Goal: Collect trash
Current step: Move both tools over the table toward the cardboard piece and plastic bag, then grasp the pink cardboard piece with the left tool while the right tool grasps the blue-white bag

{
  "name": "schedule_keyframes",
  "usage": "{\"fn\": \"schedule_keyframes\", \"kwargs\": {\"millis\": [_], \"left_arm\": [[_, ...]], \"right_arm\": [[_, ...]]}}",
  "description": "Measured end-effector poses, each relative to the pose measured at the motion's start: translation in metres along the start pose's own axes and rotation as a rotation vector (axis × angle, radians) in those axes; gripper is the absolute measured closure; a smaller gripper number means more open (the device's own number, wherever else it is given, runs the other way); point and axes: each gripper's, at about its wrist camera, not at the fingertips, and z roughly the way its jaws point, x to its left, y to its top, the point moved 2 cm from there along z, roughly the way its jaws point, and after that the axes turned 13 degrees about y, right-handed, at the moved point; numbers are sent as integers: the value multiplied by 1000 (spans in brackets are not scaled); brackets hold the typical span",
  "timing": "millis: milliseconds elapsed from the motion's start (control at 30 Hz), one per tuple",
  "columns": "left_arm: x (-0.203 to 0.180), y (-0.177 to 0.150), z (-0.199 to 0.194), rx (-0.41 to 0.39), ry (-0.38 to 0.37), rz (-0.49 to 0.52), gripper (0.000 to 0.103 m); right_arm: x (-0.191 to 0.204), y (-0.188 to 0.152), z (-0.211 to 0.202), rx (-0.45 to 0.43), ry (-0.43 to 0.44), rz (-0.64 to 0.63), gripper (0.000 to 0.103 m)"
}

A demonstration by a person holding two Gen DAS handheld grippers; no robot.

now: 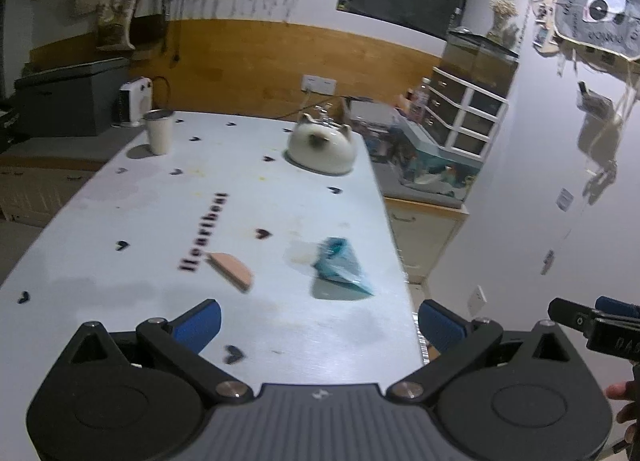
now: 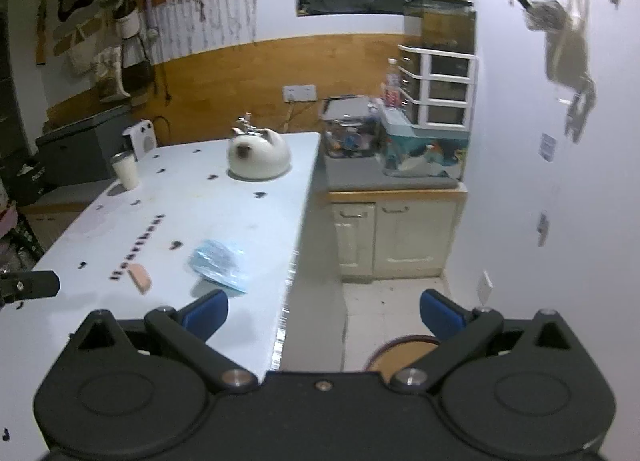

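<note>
A crumpled blue plastic wrapper lies on the white table near its right edge; it also shows in the right wrist view. A pink wedge-shaped scrap lies to its left, also in the right wrist view. My left gripper is open and empty, above the table's near end, short of both pieces. My right gripper is open and empty, over the table's right edge and the floor. Its tip shows in the left wrist view.
A white cat-shaped kettle and a white cup stand at the far end of the table. A cabinet with boxes and drawers stands right of the table. A round stool sits on the tiled floor below my right gripper.
</note>
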Motion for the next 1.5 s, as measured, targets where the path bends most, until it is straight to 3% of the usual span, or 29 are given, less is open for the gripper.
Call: {"fn": "schedule_keyframes", "kwargs": {"millis": [467,700,967,1167,1300,1500], "left_arm": [[68,25,56,28,14,-26,0],[74,43,104,85,2,-44,0],[67,51,159,163,-1,-80,0],[61,39,216,289,70,-163,0],[48,30,254,334,125,-154,0],[40,24,300,417,222,-218,0]], "right_arm": [[85,16,71,8,49,-54,0],[106,21,130,28,30,-109,0],[103,21,188,32,-21,-208,0],[100,9,216,88,-39,-260,0],[98,-2,231,126,-34,-287,0],[101,-18,250,158,-62,-399,0]]}}
